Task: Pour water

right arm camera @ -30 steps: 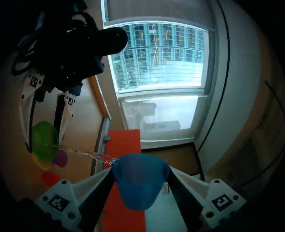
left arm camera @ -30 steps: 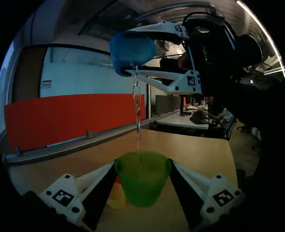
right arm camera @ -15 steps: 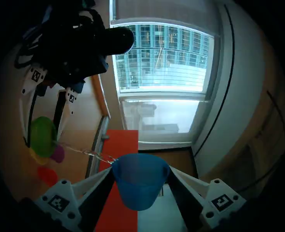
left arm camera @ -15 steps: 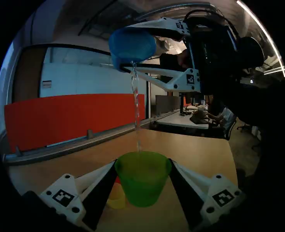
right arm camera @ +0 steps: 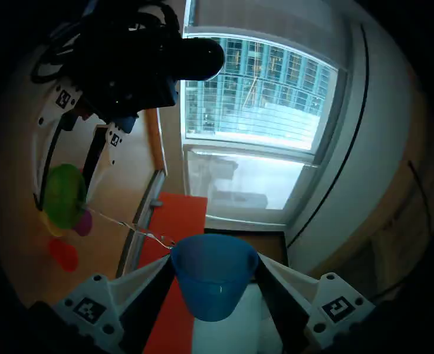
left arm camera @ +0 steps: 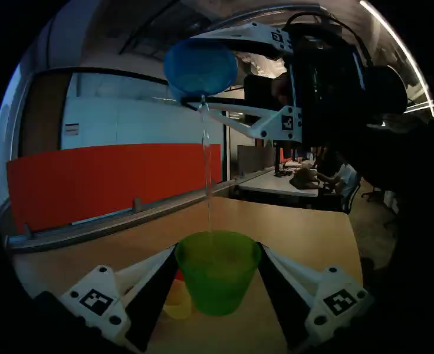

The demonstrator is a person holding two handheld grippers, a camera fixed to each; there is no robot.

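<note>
Overhead in the left gripper view, the blue cup (left arm camera: 200, 66) is tipped mouth-down between the closed fingers of the right gripper (left arm camera: 200, 74). A thin stream of water (left arm camera: 206, 159) drops from its lower lip into the green cup (left arm camera: 218, 271). The green cup stands upright, pressed on both sides by the fingers of the left gripper (left arm camera: 217, 258). Open air lies between the two cups, crossed by the stream alone. In the right gripper view the stream meets the green cup at the edge of its mouth. The yellow cup (left arm camera: 178, 301) sits on the bench (left arm camera: 299, 224) just beside and under the green cup's lower left side. In the right gripper view a purple cup (right arm camera: 84, 223) sits close by it, with a red cup (right arm camera: 62, 255) a little apart. The wooden bench runs bare toward its far right edge, where it drops off to the floor near other desks (left arm camera: 276, 180). A metal rail (left arm camera: 128, 209) borders the back edge, with a red panel (left arm camera: 111, 177) behind it. A large window (right arm camera: 258, 118) lights the room.
</note>
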